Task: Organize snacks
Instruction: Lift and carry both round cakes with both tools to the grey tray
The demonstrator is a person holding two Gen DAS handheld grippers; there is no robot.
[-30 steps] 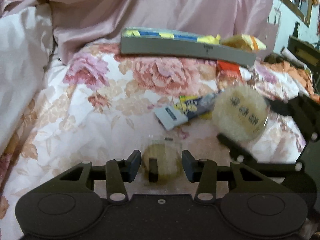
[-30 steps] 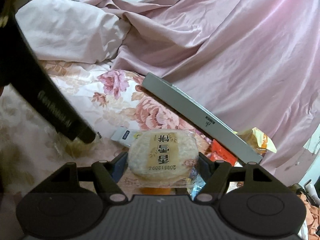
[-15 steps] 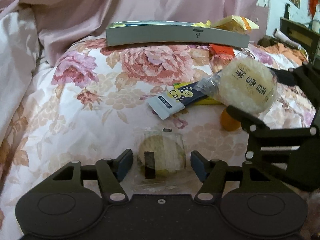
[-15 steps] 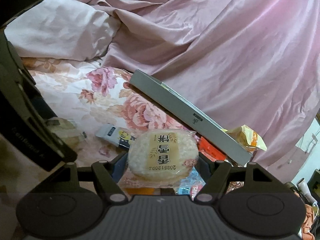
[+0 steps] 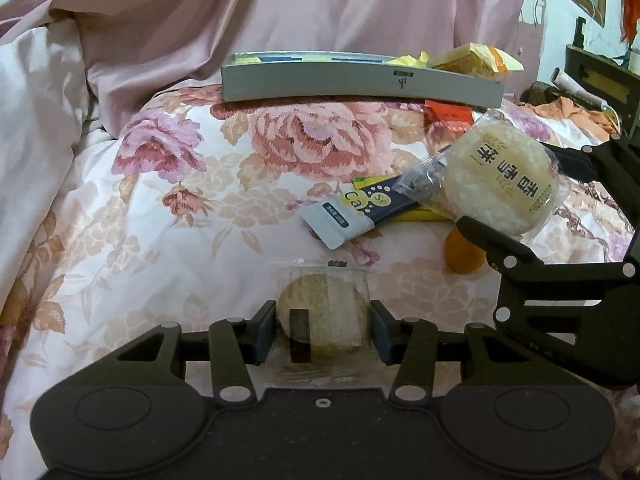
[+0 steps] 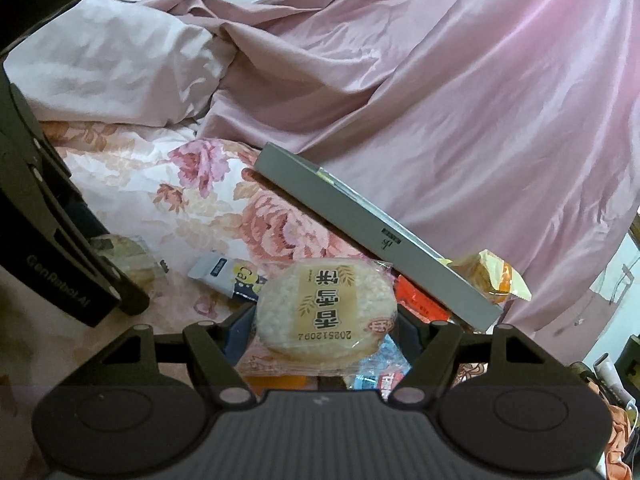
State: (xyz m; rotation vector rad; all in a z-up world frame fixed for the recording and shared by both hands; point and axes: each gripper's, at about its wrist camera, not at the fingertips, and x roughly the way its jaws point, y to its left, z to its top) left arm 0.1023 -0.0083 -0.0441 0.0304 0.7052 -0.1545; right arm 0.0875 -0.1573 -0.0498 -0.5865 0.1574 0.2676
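R gripper [image 6: 324, 320] clamped on wrapped rice cracker [image 6: 326, 312], held above floral bedspread [image 5: 160, 216]. L gripper [image 5: 323, 330], fingers either side of wrapped pastry [image 5: 322, 320] on the bedspread; contact unclear. Grey tray [image 5: 360, 86] w/ snacks behind.

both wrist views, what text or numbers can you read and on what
"香雪饼" and "20251209": rice cracker pack held in the right gripper.
"Ca": blue and white sachet on the bedspread; its small label is blurred.
"GenRobot.AI": left gripper, on its body in the right wrist view.
Grey box mark: too small.
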